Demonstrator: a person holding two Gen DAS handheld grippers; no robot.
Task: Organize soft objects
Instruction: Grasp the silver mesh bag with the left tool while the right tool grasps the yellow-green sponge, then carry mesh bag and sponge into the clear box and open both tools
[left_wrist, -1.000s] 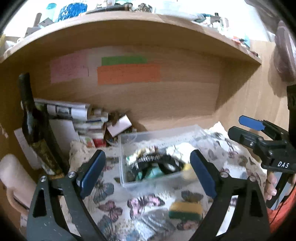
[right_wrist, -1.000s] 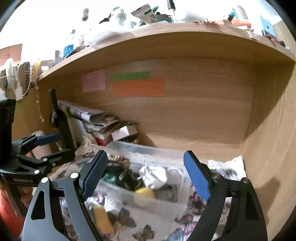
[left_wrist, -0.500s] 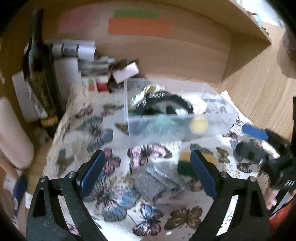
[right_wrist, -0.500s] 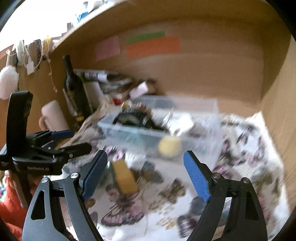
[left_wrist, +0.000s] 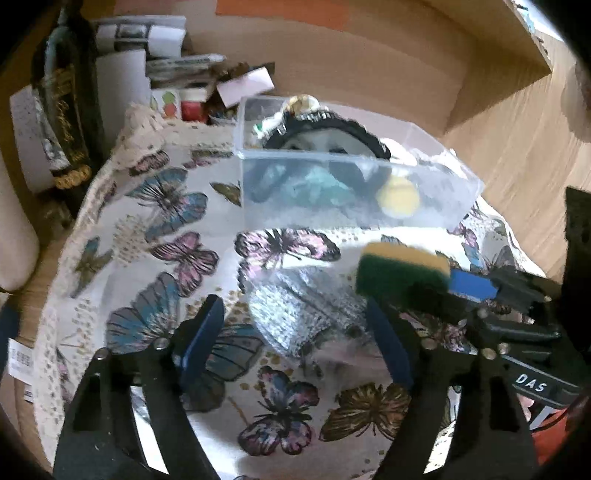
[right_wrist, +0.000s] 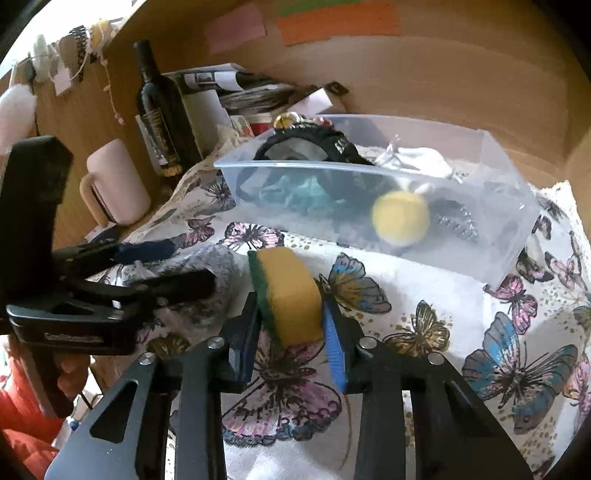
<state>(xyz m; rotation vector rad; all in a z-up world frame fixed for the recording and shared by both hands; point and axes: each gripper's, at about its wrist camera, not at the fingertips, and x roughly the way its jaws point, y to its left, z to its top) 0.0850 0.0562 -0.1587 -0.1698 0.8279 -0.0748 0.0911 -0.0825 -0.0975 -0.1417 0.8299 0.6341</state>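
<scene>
A yellow sponge with a green scouring side (right_wrist: 290, 291) sits between the blue pads of my right gripper (right_wrist: 291, 330), which is shut on it; the sponge also shows in the left wrist view (left_wrist: 402, 269). My left gripper (left_wrist: 295, 339) is open, just above a grey knitted cloth (left_wrist: 310, 310) on the butterfly tablecloth (left_wrist: 147, 236). The cloth shows in the right wrist view (right_wrist: 207, 266) behind the left gripper (right_wrist: 162, 266). A clear plastic box (right_wrist: 480, 206) behind holds a yellow ball (right_wrist: 400, 218), a teal cloth (right_wrist: 295, 192) and black items.
A dark wine bottle (right_wrist: 159, 110), a pink mug (right_wrist: 114, 184) and a stack of papers (right_wrist: 229, 88) stand at the back left against the wooden alcove wall (right_wrist: 443, 81). The tablecloth (right_wrist: 517, 350) spreads to the right.
Both grippers have tilted down and moved toward the table. My right gripper has shut on the sponge. My left gripper has come down over the grey cloth, still open.
</scene>
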